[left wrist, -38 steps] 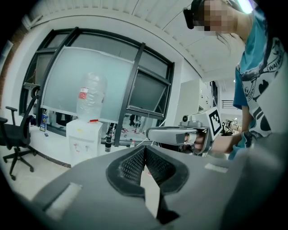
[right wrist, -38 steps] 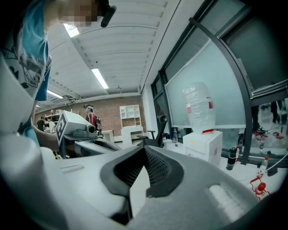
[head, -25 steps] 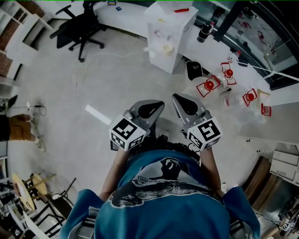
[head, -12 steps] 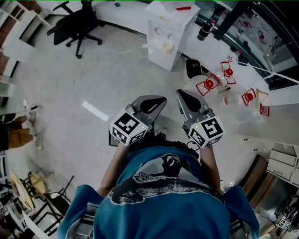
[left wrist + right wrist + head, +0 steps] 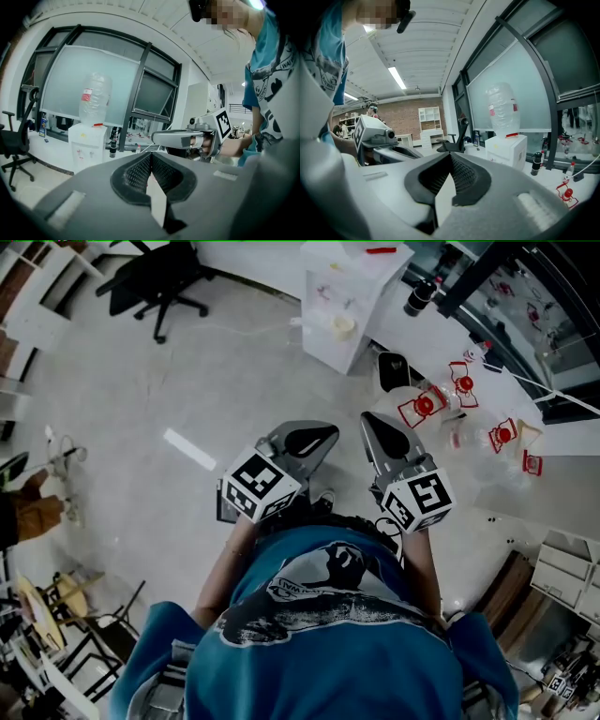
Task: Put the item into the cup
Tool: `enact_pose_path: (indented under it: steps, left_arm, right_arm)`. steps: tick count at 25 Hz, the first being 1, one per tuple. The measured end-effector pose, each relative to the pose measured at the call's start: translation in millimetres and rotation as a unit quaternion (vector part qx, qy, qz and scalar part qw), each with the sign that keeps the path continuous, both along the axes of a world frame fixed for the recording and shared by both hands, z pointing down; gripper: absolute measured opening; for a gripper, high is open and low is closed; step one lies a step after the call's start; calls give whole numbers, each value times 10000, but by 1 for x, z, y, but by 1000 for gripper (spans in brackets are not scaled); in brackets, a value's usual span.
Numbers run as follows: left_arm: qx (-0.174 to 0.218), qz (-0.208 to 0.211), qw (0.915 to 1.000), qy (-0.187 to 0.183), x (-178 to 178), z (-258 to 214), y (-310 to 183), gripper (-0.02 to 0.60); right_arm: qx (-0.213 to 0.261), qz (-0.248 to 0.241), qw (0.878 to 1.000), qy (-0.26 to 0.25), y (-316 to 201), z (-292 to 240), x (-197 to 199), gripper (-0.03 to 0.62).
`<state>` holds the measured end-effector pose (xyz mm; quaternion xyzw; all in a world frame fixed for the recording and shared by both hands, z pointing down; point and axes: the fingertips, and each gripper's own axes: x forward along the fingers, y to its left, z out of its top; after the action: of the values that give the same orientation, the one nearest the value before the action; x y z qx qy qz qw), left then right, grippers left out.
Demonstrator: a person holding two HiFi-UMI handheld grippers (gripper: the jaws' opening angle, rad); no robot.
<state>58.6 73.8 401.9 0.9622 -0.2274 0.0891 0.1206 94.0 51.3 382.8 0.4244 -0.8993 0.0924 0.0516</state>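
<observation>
Both grippers are held side by side in front of the person's chest, pointing out over the floor. My left gripper (image 5: 323,434) is shut with nothing between its jaws, its tips meeting in the left gripper view (image 5: 151,154). My right gripper (image 5: 371,420) is shut and empty too, as its own view shows (image 5: 451,157). Several small red-and-white items (image 5: 422,407) and clear plastic containers (image 5: 457,439) lie on the white table (image 5: 441,343) ahead to the right, out of reach of both grippers. I cannot make out which of them is the cup.
A white water dispenser (image 5: 349,306) with a clear bottle (image 5: 94,98) stands ahead by the table. A black bottle (image 5: 419,296) stands on the table's far part. A black office chair (image 5: 155,282) is at the far left. Shelves and clutter (image 5: 56,606) line the left side.
The head view has drifted a little, so the floor and table sit slightly differently in the picture. Both grippers stay shut, side by side, in nearly the same place.
</observation>
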Motion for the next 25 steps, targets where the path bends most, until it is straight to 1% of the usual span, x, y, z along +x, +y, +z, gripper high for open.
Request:
enact_pose_path:
  steps: [17,21,25]
  left_arm:
    - [-37,5,10000,-17,0,3,9,12]
    - [-18,35,10000,-24,-1,4,11,12]
    - [-10,65,10000,-33,-3,4,14,12]
  right_arm:
    - [-96,-72,9998,139,7,6,-5,2]
    - [-103,-83,9998,118,9,6,-8,2]
    - [-155,-68,9998,-99,11,6,-11,2]
